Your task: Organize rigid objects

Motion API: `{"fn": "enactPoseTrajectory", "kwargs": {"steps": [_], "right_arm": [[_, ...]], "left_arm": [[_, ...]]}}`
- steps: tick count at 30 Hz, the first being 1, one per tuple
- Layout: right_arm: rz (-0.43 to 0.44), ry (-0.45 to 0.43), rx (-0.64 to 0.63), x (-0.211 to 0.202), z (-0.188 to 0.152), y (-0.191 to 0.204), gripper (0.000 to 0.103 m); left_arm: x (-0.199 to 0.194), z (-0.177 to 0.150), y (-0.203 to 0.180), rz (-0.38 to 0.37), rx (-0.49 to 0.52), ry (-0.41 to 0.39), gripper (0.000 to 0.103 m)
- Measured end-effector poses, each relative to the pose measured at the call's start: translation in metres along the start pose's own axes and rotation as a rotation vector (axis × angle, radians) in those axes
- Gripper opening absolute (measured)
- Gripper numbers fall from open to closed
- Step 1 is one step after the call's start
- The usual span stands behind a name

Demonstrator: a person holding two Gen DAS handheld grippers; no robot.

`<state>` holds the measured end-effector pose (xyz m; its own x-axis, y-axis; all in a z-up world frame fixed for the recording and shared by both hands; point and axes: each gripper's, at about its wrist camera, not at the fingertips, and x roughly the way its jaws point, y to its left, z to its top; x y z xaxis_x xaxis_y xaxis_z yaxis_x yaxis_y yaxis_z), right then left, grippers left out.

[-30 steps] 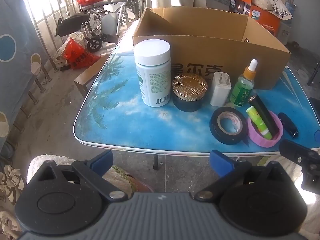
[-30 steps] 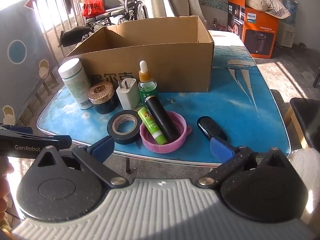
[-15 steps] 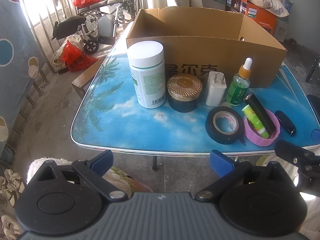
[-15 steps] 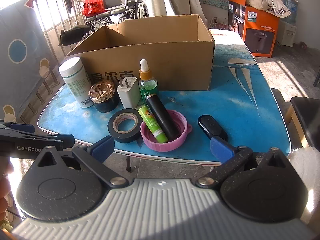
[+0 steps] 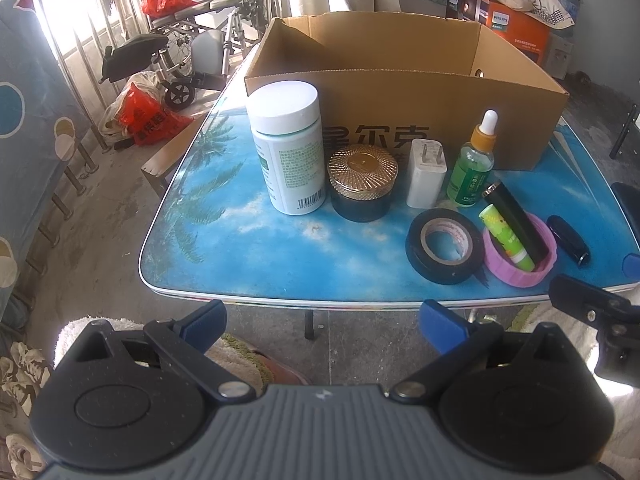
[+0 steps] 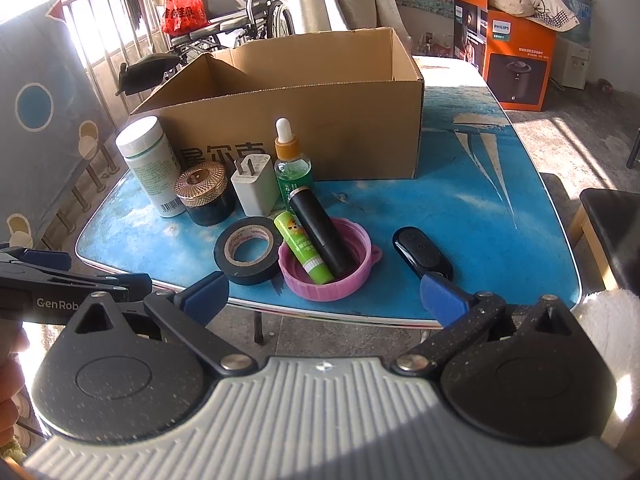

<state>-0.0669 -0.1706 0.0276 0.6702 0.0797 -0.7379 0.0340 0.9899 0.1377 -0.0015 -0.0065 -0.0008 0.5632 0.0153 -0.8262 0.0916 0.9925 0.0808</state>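
An open cardboard box stands on the blue table. In front of it sit a white pill bottle, a gold-lidded dark jar, a white charger, a green dropper bottle, black tape, a pink lid holding a green stick and a black tube, and a black fob. My left gripper is open, below the table's near edge. My right gripper is open too, just short of the pink lid.
A wheelchair and red bags stand on the floor to the left, by a railing. An orange carton sits at the back right. A dark stool is right of the table. The left gripper's body shows at the right view's left edge.
Both grippers have drifted slightly toward the table, so the objects look a bit larger. Both stay open; nothing on the table has moved.
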Motion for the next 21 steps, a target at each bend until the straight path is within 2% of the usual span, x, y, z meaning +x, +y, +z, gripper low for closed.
{"fn": "enactPoseTrajectory", "kwargs": {"steps": [21], "right_arm": [[0.007, 0.004, 0.003, -0.0017, -0.0022, 0.001, 0.102]], "left_arm": [[-0.0015, -0.0024, -0.0007, 0.004, 0.005, -0.001, 0.103]]}}
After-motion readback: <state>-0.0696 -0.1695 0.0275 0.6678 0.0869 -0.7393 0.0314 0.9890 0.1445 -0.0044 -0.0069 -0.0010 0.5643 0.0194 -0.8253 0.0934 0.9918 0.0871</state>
